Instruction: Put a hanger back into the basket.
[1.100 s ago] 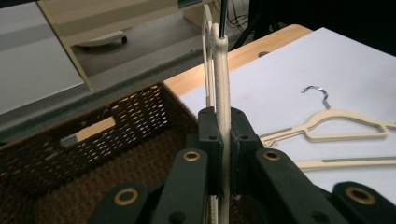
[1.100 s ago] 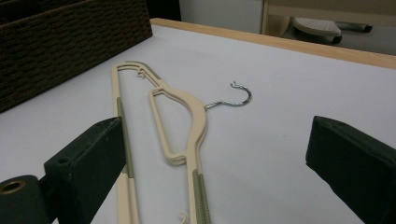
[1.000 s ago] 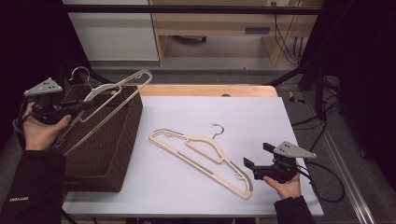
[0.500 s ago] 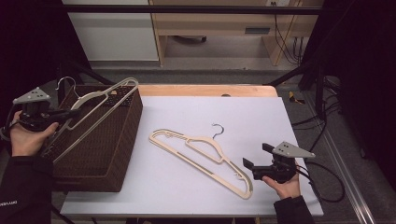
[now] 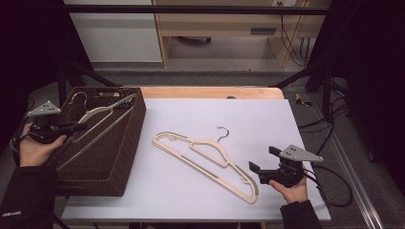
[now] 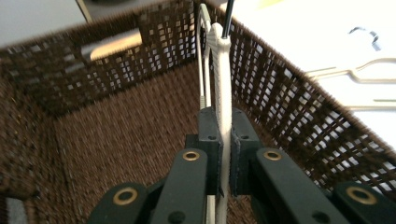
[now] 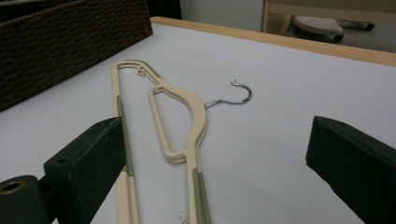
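Left gripper (image 5: 71,127): In the high view I see my left hand (image 5: 33,145) holding it over the brown basket (image 5: 125,157). Its jaws are squeezed tight on a cream hanger (image 5: 102,113).
Held hanger: In the high view it leans across the inside of the basket, with its hook (image 5: 79,97) up near the far wall. In the left gripper view I see the hanger (image 6: 219,79) edge-on, a thin cream strip running straight up between the two black jaws.
Left gripper view extra: I can see the woven floor and walls of the basket (image 6: 116,126) from the inside. The high view does not let me look that deep.
Right gripper (image 5: 256,172): In the high view my right hand (image 5: 293,188) holds it low on the white table (image 5: 296,119), near the front edge. Its jaws are spread wide with nothing in them.
Second hanger (image 5: 207,160): It lies flat on the table, between the basket and the right gripper. Its near end is just beside that gripper.
Right gripper view extra: I see the second hanger (image 7: 187,130) up close, with its grey grip strips and silver hook (image 7: 238,95). It lies out in front of the two wide-apart jaws. The basket (image 7: 70,42) wall shows far off at the top left.
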Demonstrator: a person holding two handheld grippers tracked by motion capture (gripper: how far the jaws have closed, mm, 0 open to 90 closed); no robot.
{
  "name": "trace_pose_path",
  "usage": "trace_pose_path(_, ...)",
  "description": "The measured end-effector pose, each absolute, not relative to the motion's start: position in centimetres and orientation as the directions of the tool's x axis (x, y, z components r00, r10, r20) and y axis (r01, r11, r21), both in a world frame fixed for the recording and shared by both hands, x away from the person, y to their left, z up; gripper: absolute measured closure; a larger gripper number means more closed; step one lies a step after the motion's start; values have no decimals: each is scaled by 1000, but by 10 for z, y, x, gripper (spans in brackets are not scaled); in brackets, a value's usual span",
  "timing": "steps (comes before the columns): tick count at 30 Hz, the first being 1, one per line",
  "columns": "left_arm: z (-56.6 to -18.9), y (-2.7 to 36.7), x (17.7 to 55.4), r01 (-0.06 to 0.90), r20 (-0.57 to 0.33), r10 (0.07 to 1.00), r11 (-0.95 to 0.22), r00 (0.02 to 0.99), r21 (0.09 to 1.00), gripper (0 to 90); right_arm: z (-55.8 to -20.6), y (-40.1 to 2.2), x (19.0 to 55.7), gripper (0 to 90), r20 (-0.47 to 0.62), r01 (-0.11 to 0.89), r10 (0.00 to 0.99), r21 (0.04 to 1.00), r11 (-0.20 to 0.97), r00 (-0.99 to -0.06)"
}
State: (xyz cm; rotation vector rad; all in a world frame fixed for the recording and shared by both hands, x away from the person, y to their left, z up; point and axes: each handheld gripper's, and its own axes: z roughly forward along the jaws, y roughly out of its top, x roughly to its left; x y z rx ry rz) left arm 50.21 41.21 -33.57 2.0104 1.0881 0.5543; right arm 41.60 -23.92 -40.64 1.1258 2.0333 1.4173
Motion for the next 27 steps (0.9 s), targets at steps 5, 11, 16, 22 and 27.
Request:
trace_pose_path(5, -358, 412, 508, 562, -28, 857, -312, 514, 766, 852, -406, -240, 416, 54, 103, 378, 802, 912, 160, -589)
trace_pose_path(11, -377, 415, 511, 631, -38, 881, -306, 471, 713, 840, -407, -239, 417, 54, 103, 380, 802, 911, 162, -589)
trace_pose_path(16, -383, 424, 508, 653, -69, 901, -255, 428, 713, 795, -407, -240, 417, 54, 100, 379, 801, 911, 165, -590)
trace_pose_path(22, -374, 425, 498, 605, -85, 910, -197, 405, 772, 562, -407, -241, 416, 54, 101, 376, 801, 912, 161, -590)
trace_pose_path(27, -363, 423, 489, 548, -70, 906, -188, 417, 815, 355, -406, -241, 416, 54, 101, 374, 801, 913, 161, -590)
